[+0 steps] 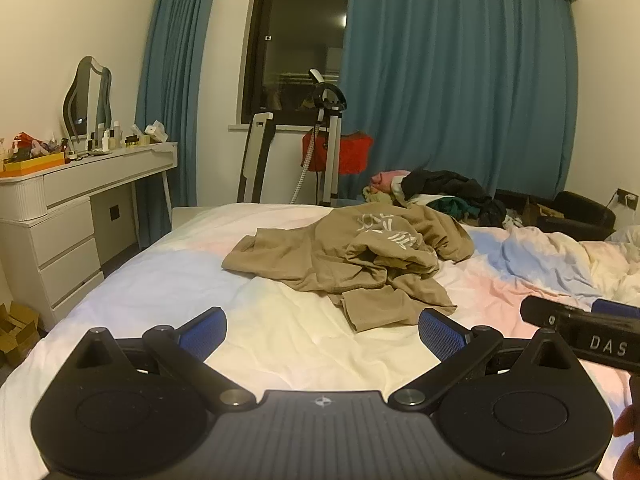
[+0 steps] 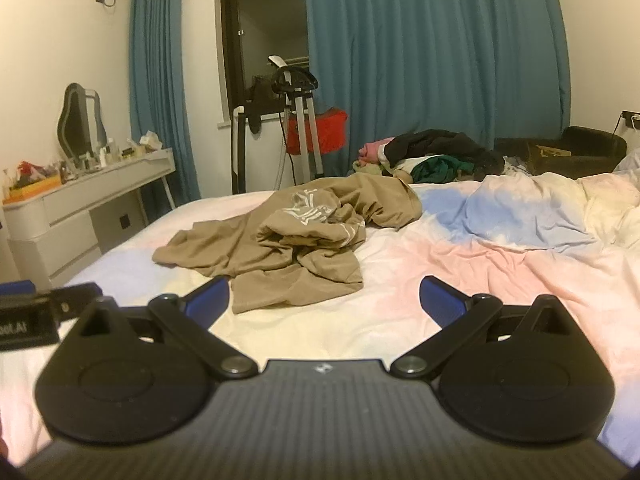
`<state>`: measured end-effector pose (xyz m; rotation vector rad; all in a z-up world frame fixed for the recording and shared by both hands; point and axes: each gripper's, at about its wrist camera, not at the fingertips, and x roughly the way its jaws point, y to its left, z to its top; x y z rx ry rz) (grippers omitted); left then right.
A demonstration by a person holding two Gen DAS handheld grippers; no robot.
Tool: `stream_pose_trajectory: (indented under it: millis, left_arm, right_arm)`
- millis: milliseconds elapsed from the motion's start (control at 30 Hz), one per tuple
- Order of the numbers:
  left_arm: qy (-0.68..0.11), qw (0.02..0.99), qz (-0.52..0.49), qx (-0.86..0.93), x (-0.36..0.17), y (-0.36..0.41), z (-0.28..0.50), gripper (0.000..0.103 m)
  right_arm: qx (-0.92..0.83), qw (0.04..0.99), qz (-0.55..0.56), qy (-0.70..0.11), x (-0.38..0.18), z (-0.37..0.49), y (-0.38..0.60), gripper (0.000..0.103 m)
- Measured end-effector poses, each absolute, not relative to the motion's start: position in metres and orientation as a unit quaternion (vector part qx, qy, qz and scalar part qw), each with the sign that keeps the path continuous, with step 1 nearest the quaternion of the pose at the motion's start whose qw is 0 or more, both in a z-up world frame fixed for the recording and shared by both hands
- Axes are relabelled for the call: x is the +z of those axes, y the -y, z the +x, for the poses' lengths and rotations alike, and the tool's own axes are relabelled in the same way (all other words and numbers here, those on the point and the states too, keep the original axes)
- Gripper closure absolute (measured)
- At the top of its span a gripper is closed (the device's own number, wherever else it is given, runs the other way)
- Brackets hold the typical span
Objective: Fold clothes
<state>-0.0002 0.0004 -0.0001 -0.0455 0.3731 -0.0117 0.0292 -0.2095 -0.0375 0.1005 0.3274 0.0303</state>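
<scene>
Both my grippers, left [image 1: 322, 334] and right [image 2: 324, 300], hover spread wide, holding nothing.
Just ahead, the crumpled tan shirt [image 1: 352, 258] lies on the bed [image 1: 280, 340], touching neither.

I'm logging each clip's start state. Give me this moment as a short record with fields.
surface: bed with pastel sheet
garment: tan shirt, crumpled, white print showing, unfolded
left gripper: jaws open, empty, short of the shirt
right gripper: jaws open, empty, near the shirt's front edge
background: clothes pile at the far bed edge
fold progress: not started
</scene>
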Motion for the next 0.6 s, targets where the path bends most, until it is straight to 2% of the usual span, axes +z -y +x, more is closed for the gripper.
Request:
stream_pose_trajectory:
  millis: [600]
  left_arm:
    - [-0.188, 0.982, -0.025, 0.002, -0.0025, -0.0013, 0.0053, 0.000]
  right_arm:
    - [0.019, 0.987, 0.042, -0.153, -0.0352, 0.0256, 0.2066, 0.000]
